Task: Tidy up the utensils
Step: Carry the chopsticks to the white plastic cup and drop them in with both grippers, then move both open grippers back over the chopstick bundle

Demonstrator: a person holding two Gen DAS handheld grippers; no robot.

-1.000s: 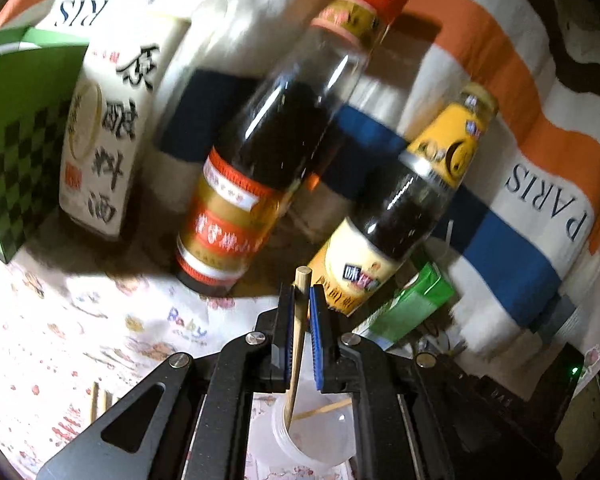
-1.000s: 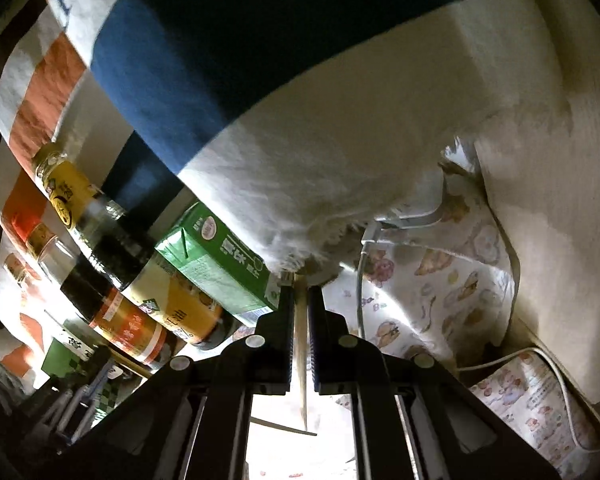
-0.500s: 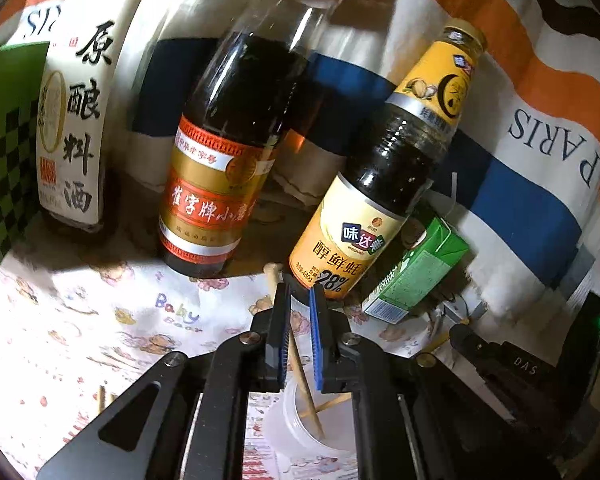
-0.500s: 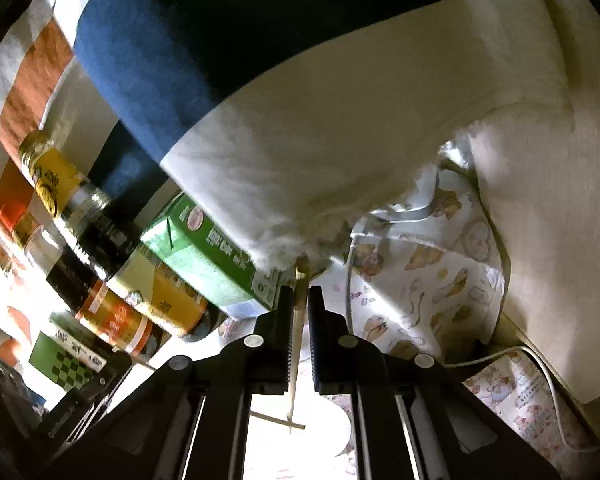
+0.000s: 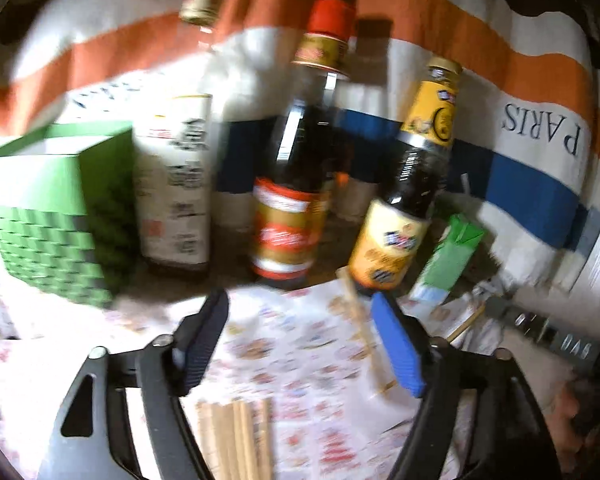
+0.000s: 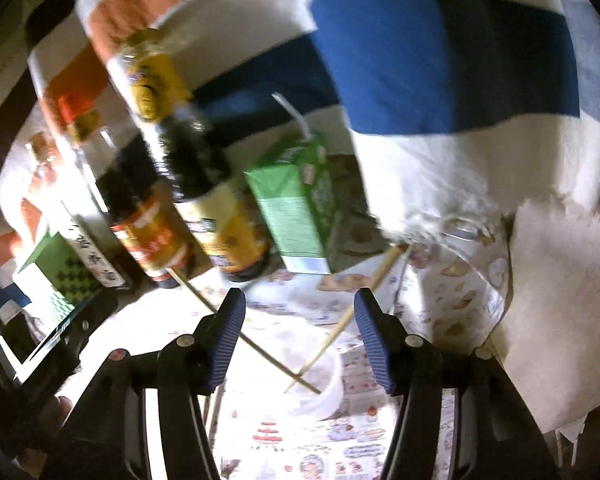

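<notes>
On a patterned tablecloth (image 6: pixel 332 436), two chopsticks (image 6: pixel 340 326) lean crossed in a clear cup (image 6: pixel 324 384), propped by its rim. Both the left gripper (image 5: pixel 300 334) and right gripper (image 6: pixel 298 326) gape wide, holding nothing (more loose chopsticks (image 5: pixel 236 436) wait nearby).

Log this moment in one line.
left hand-held gripper: open | right hand-held gripper: open | two chopsticks: in cup | bundle: on table
</notes>
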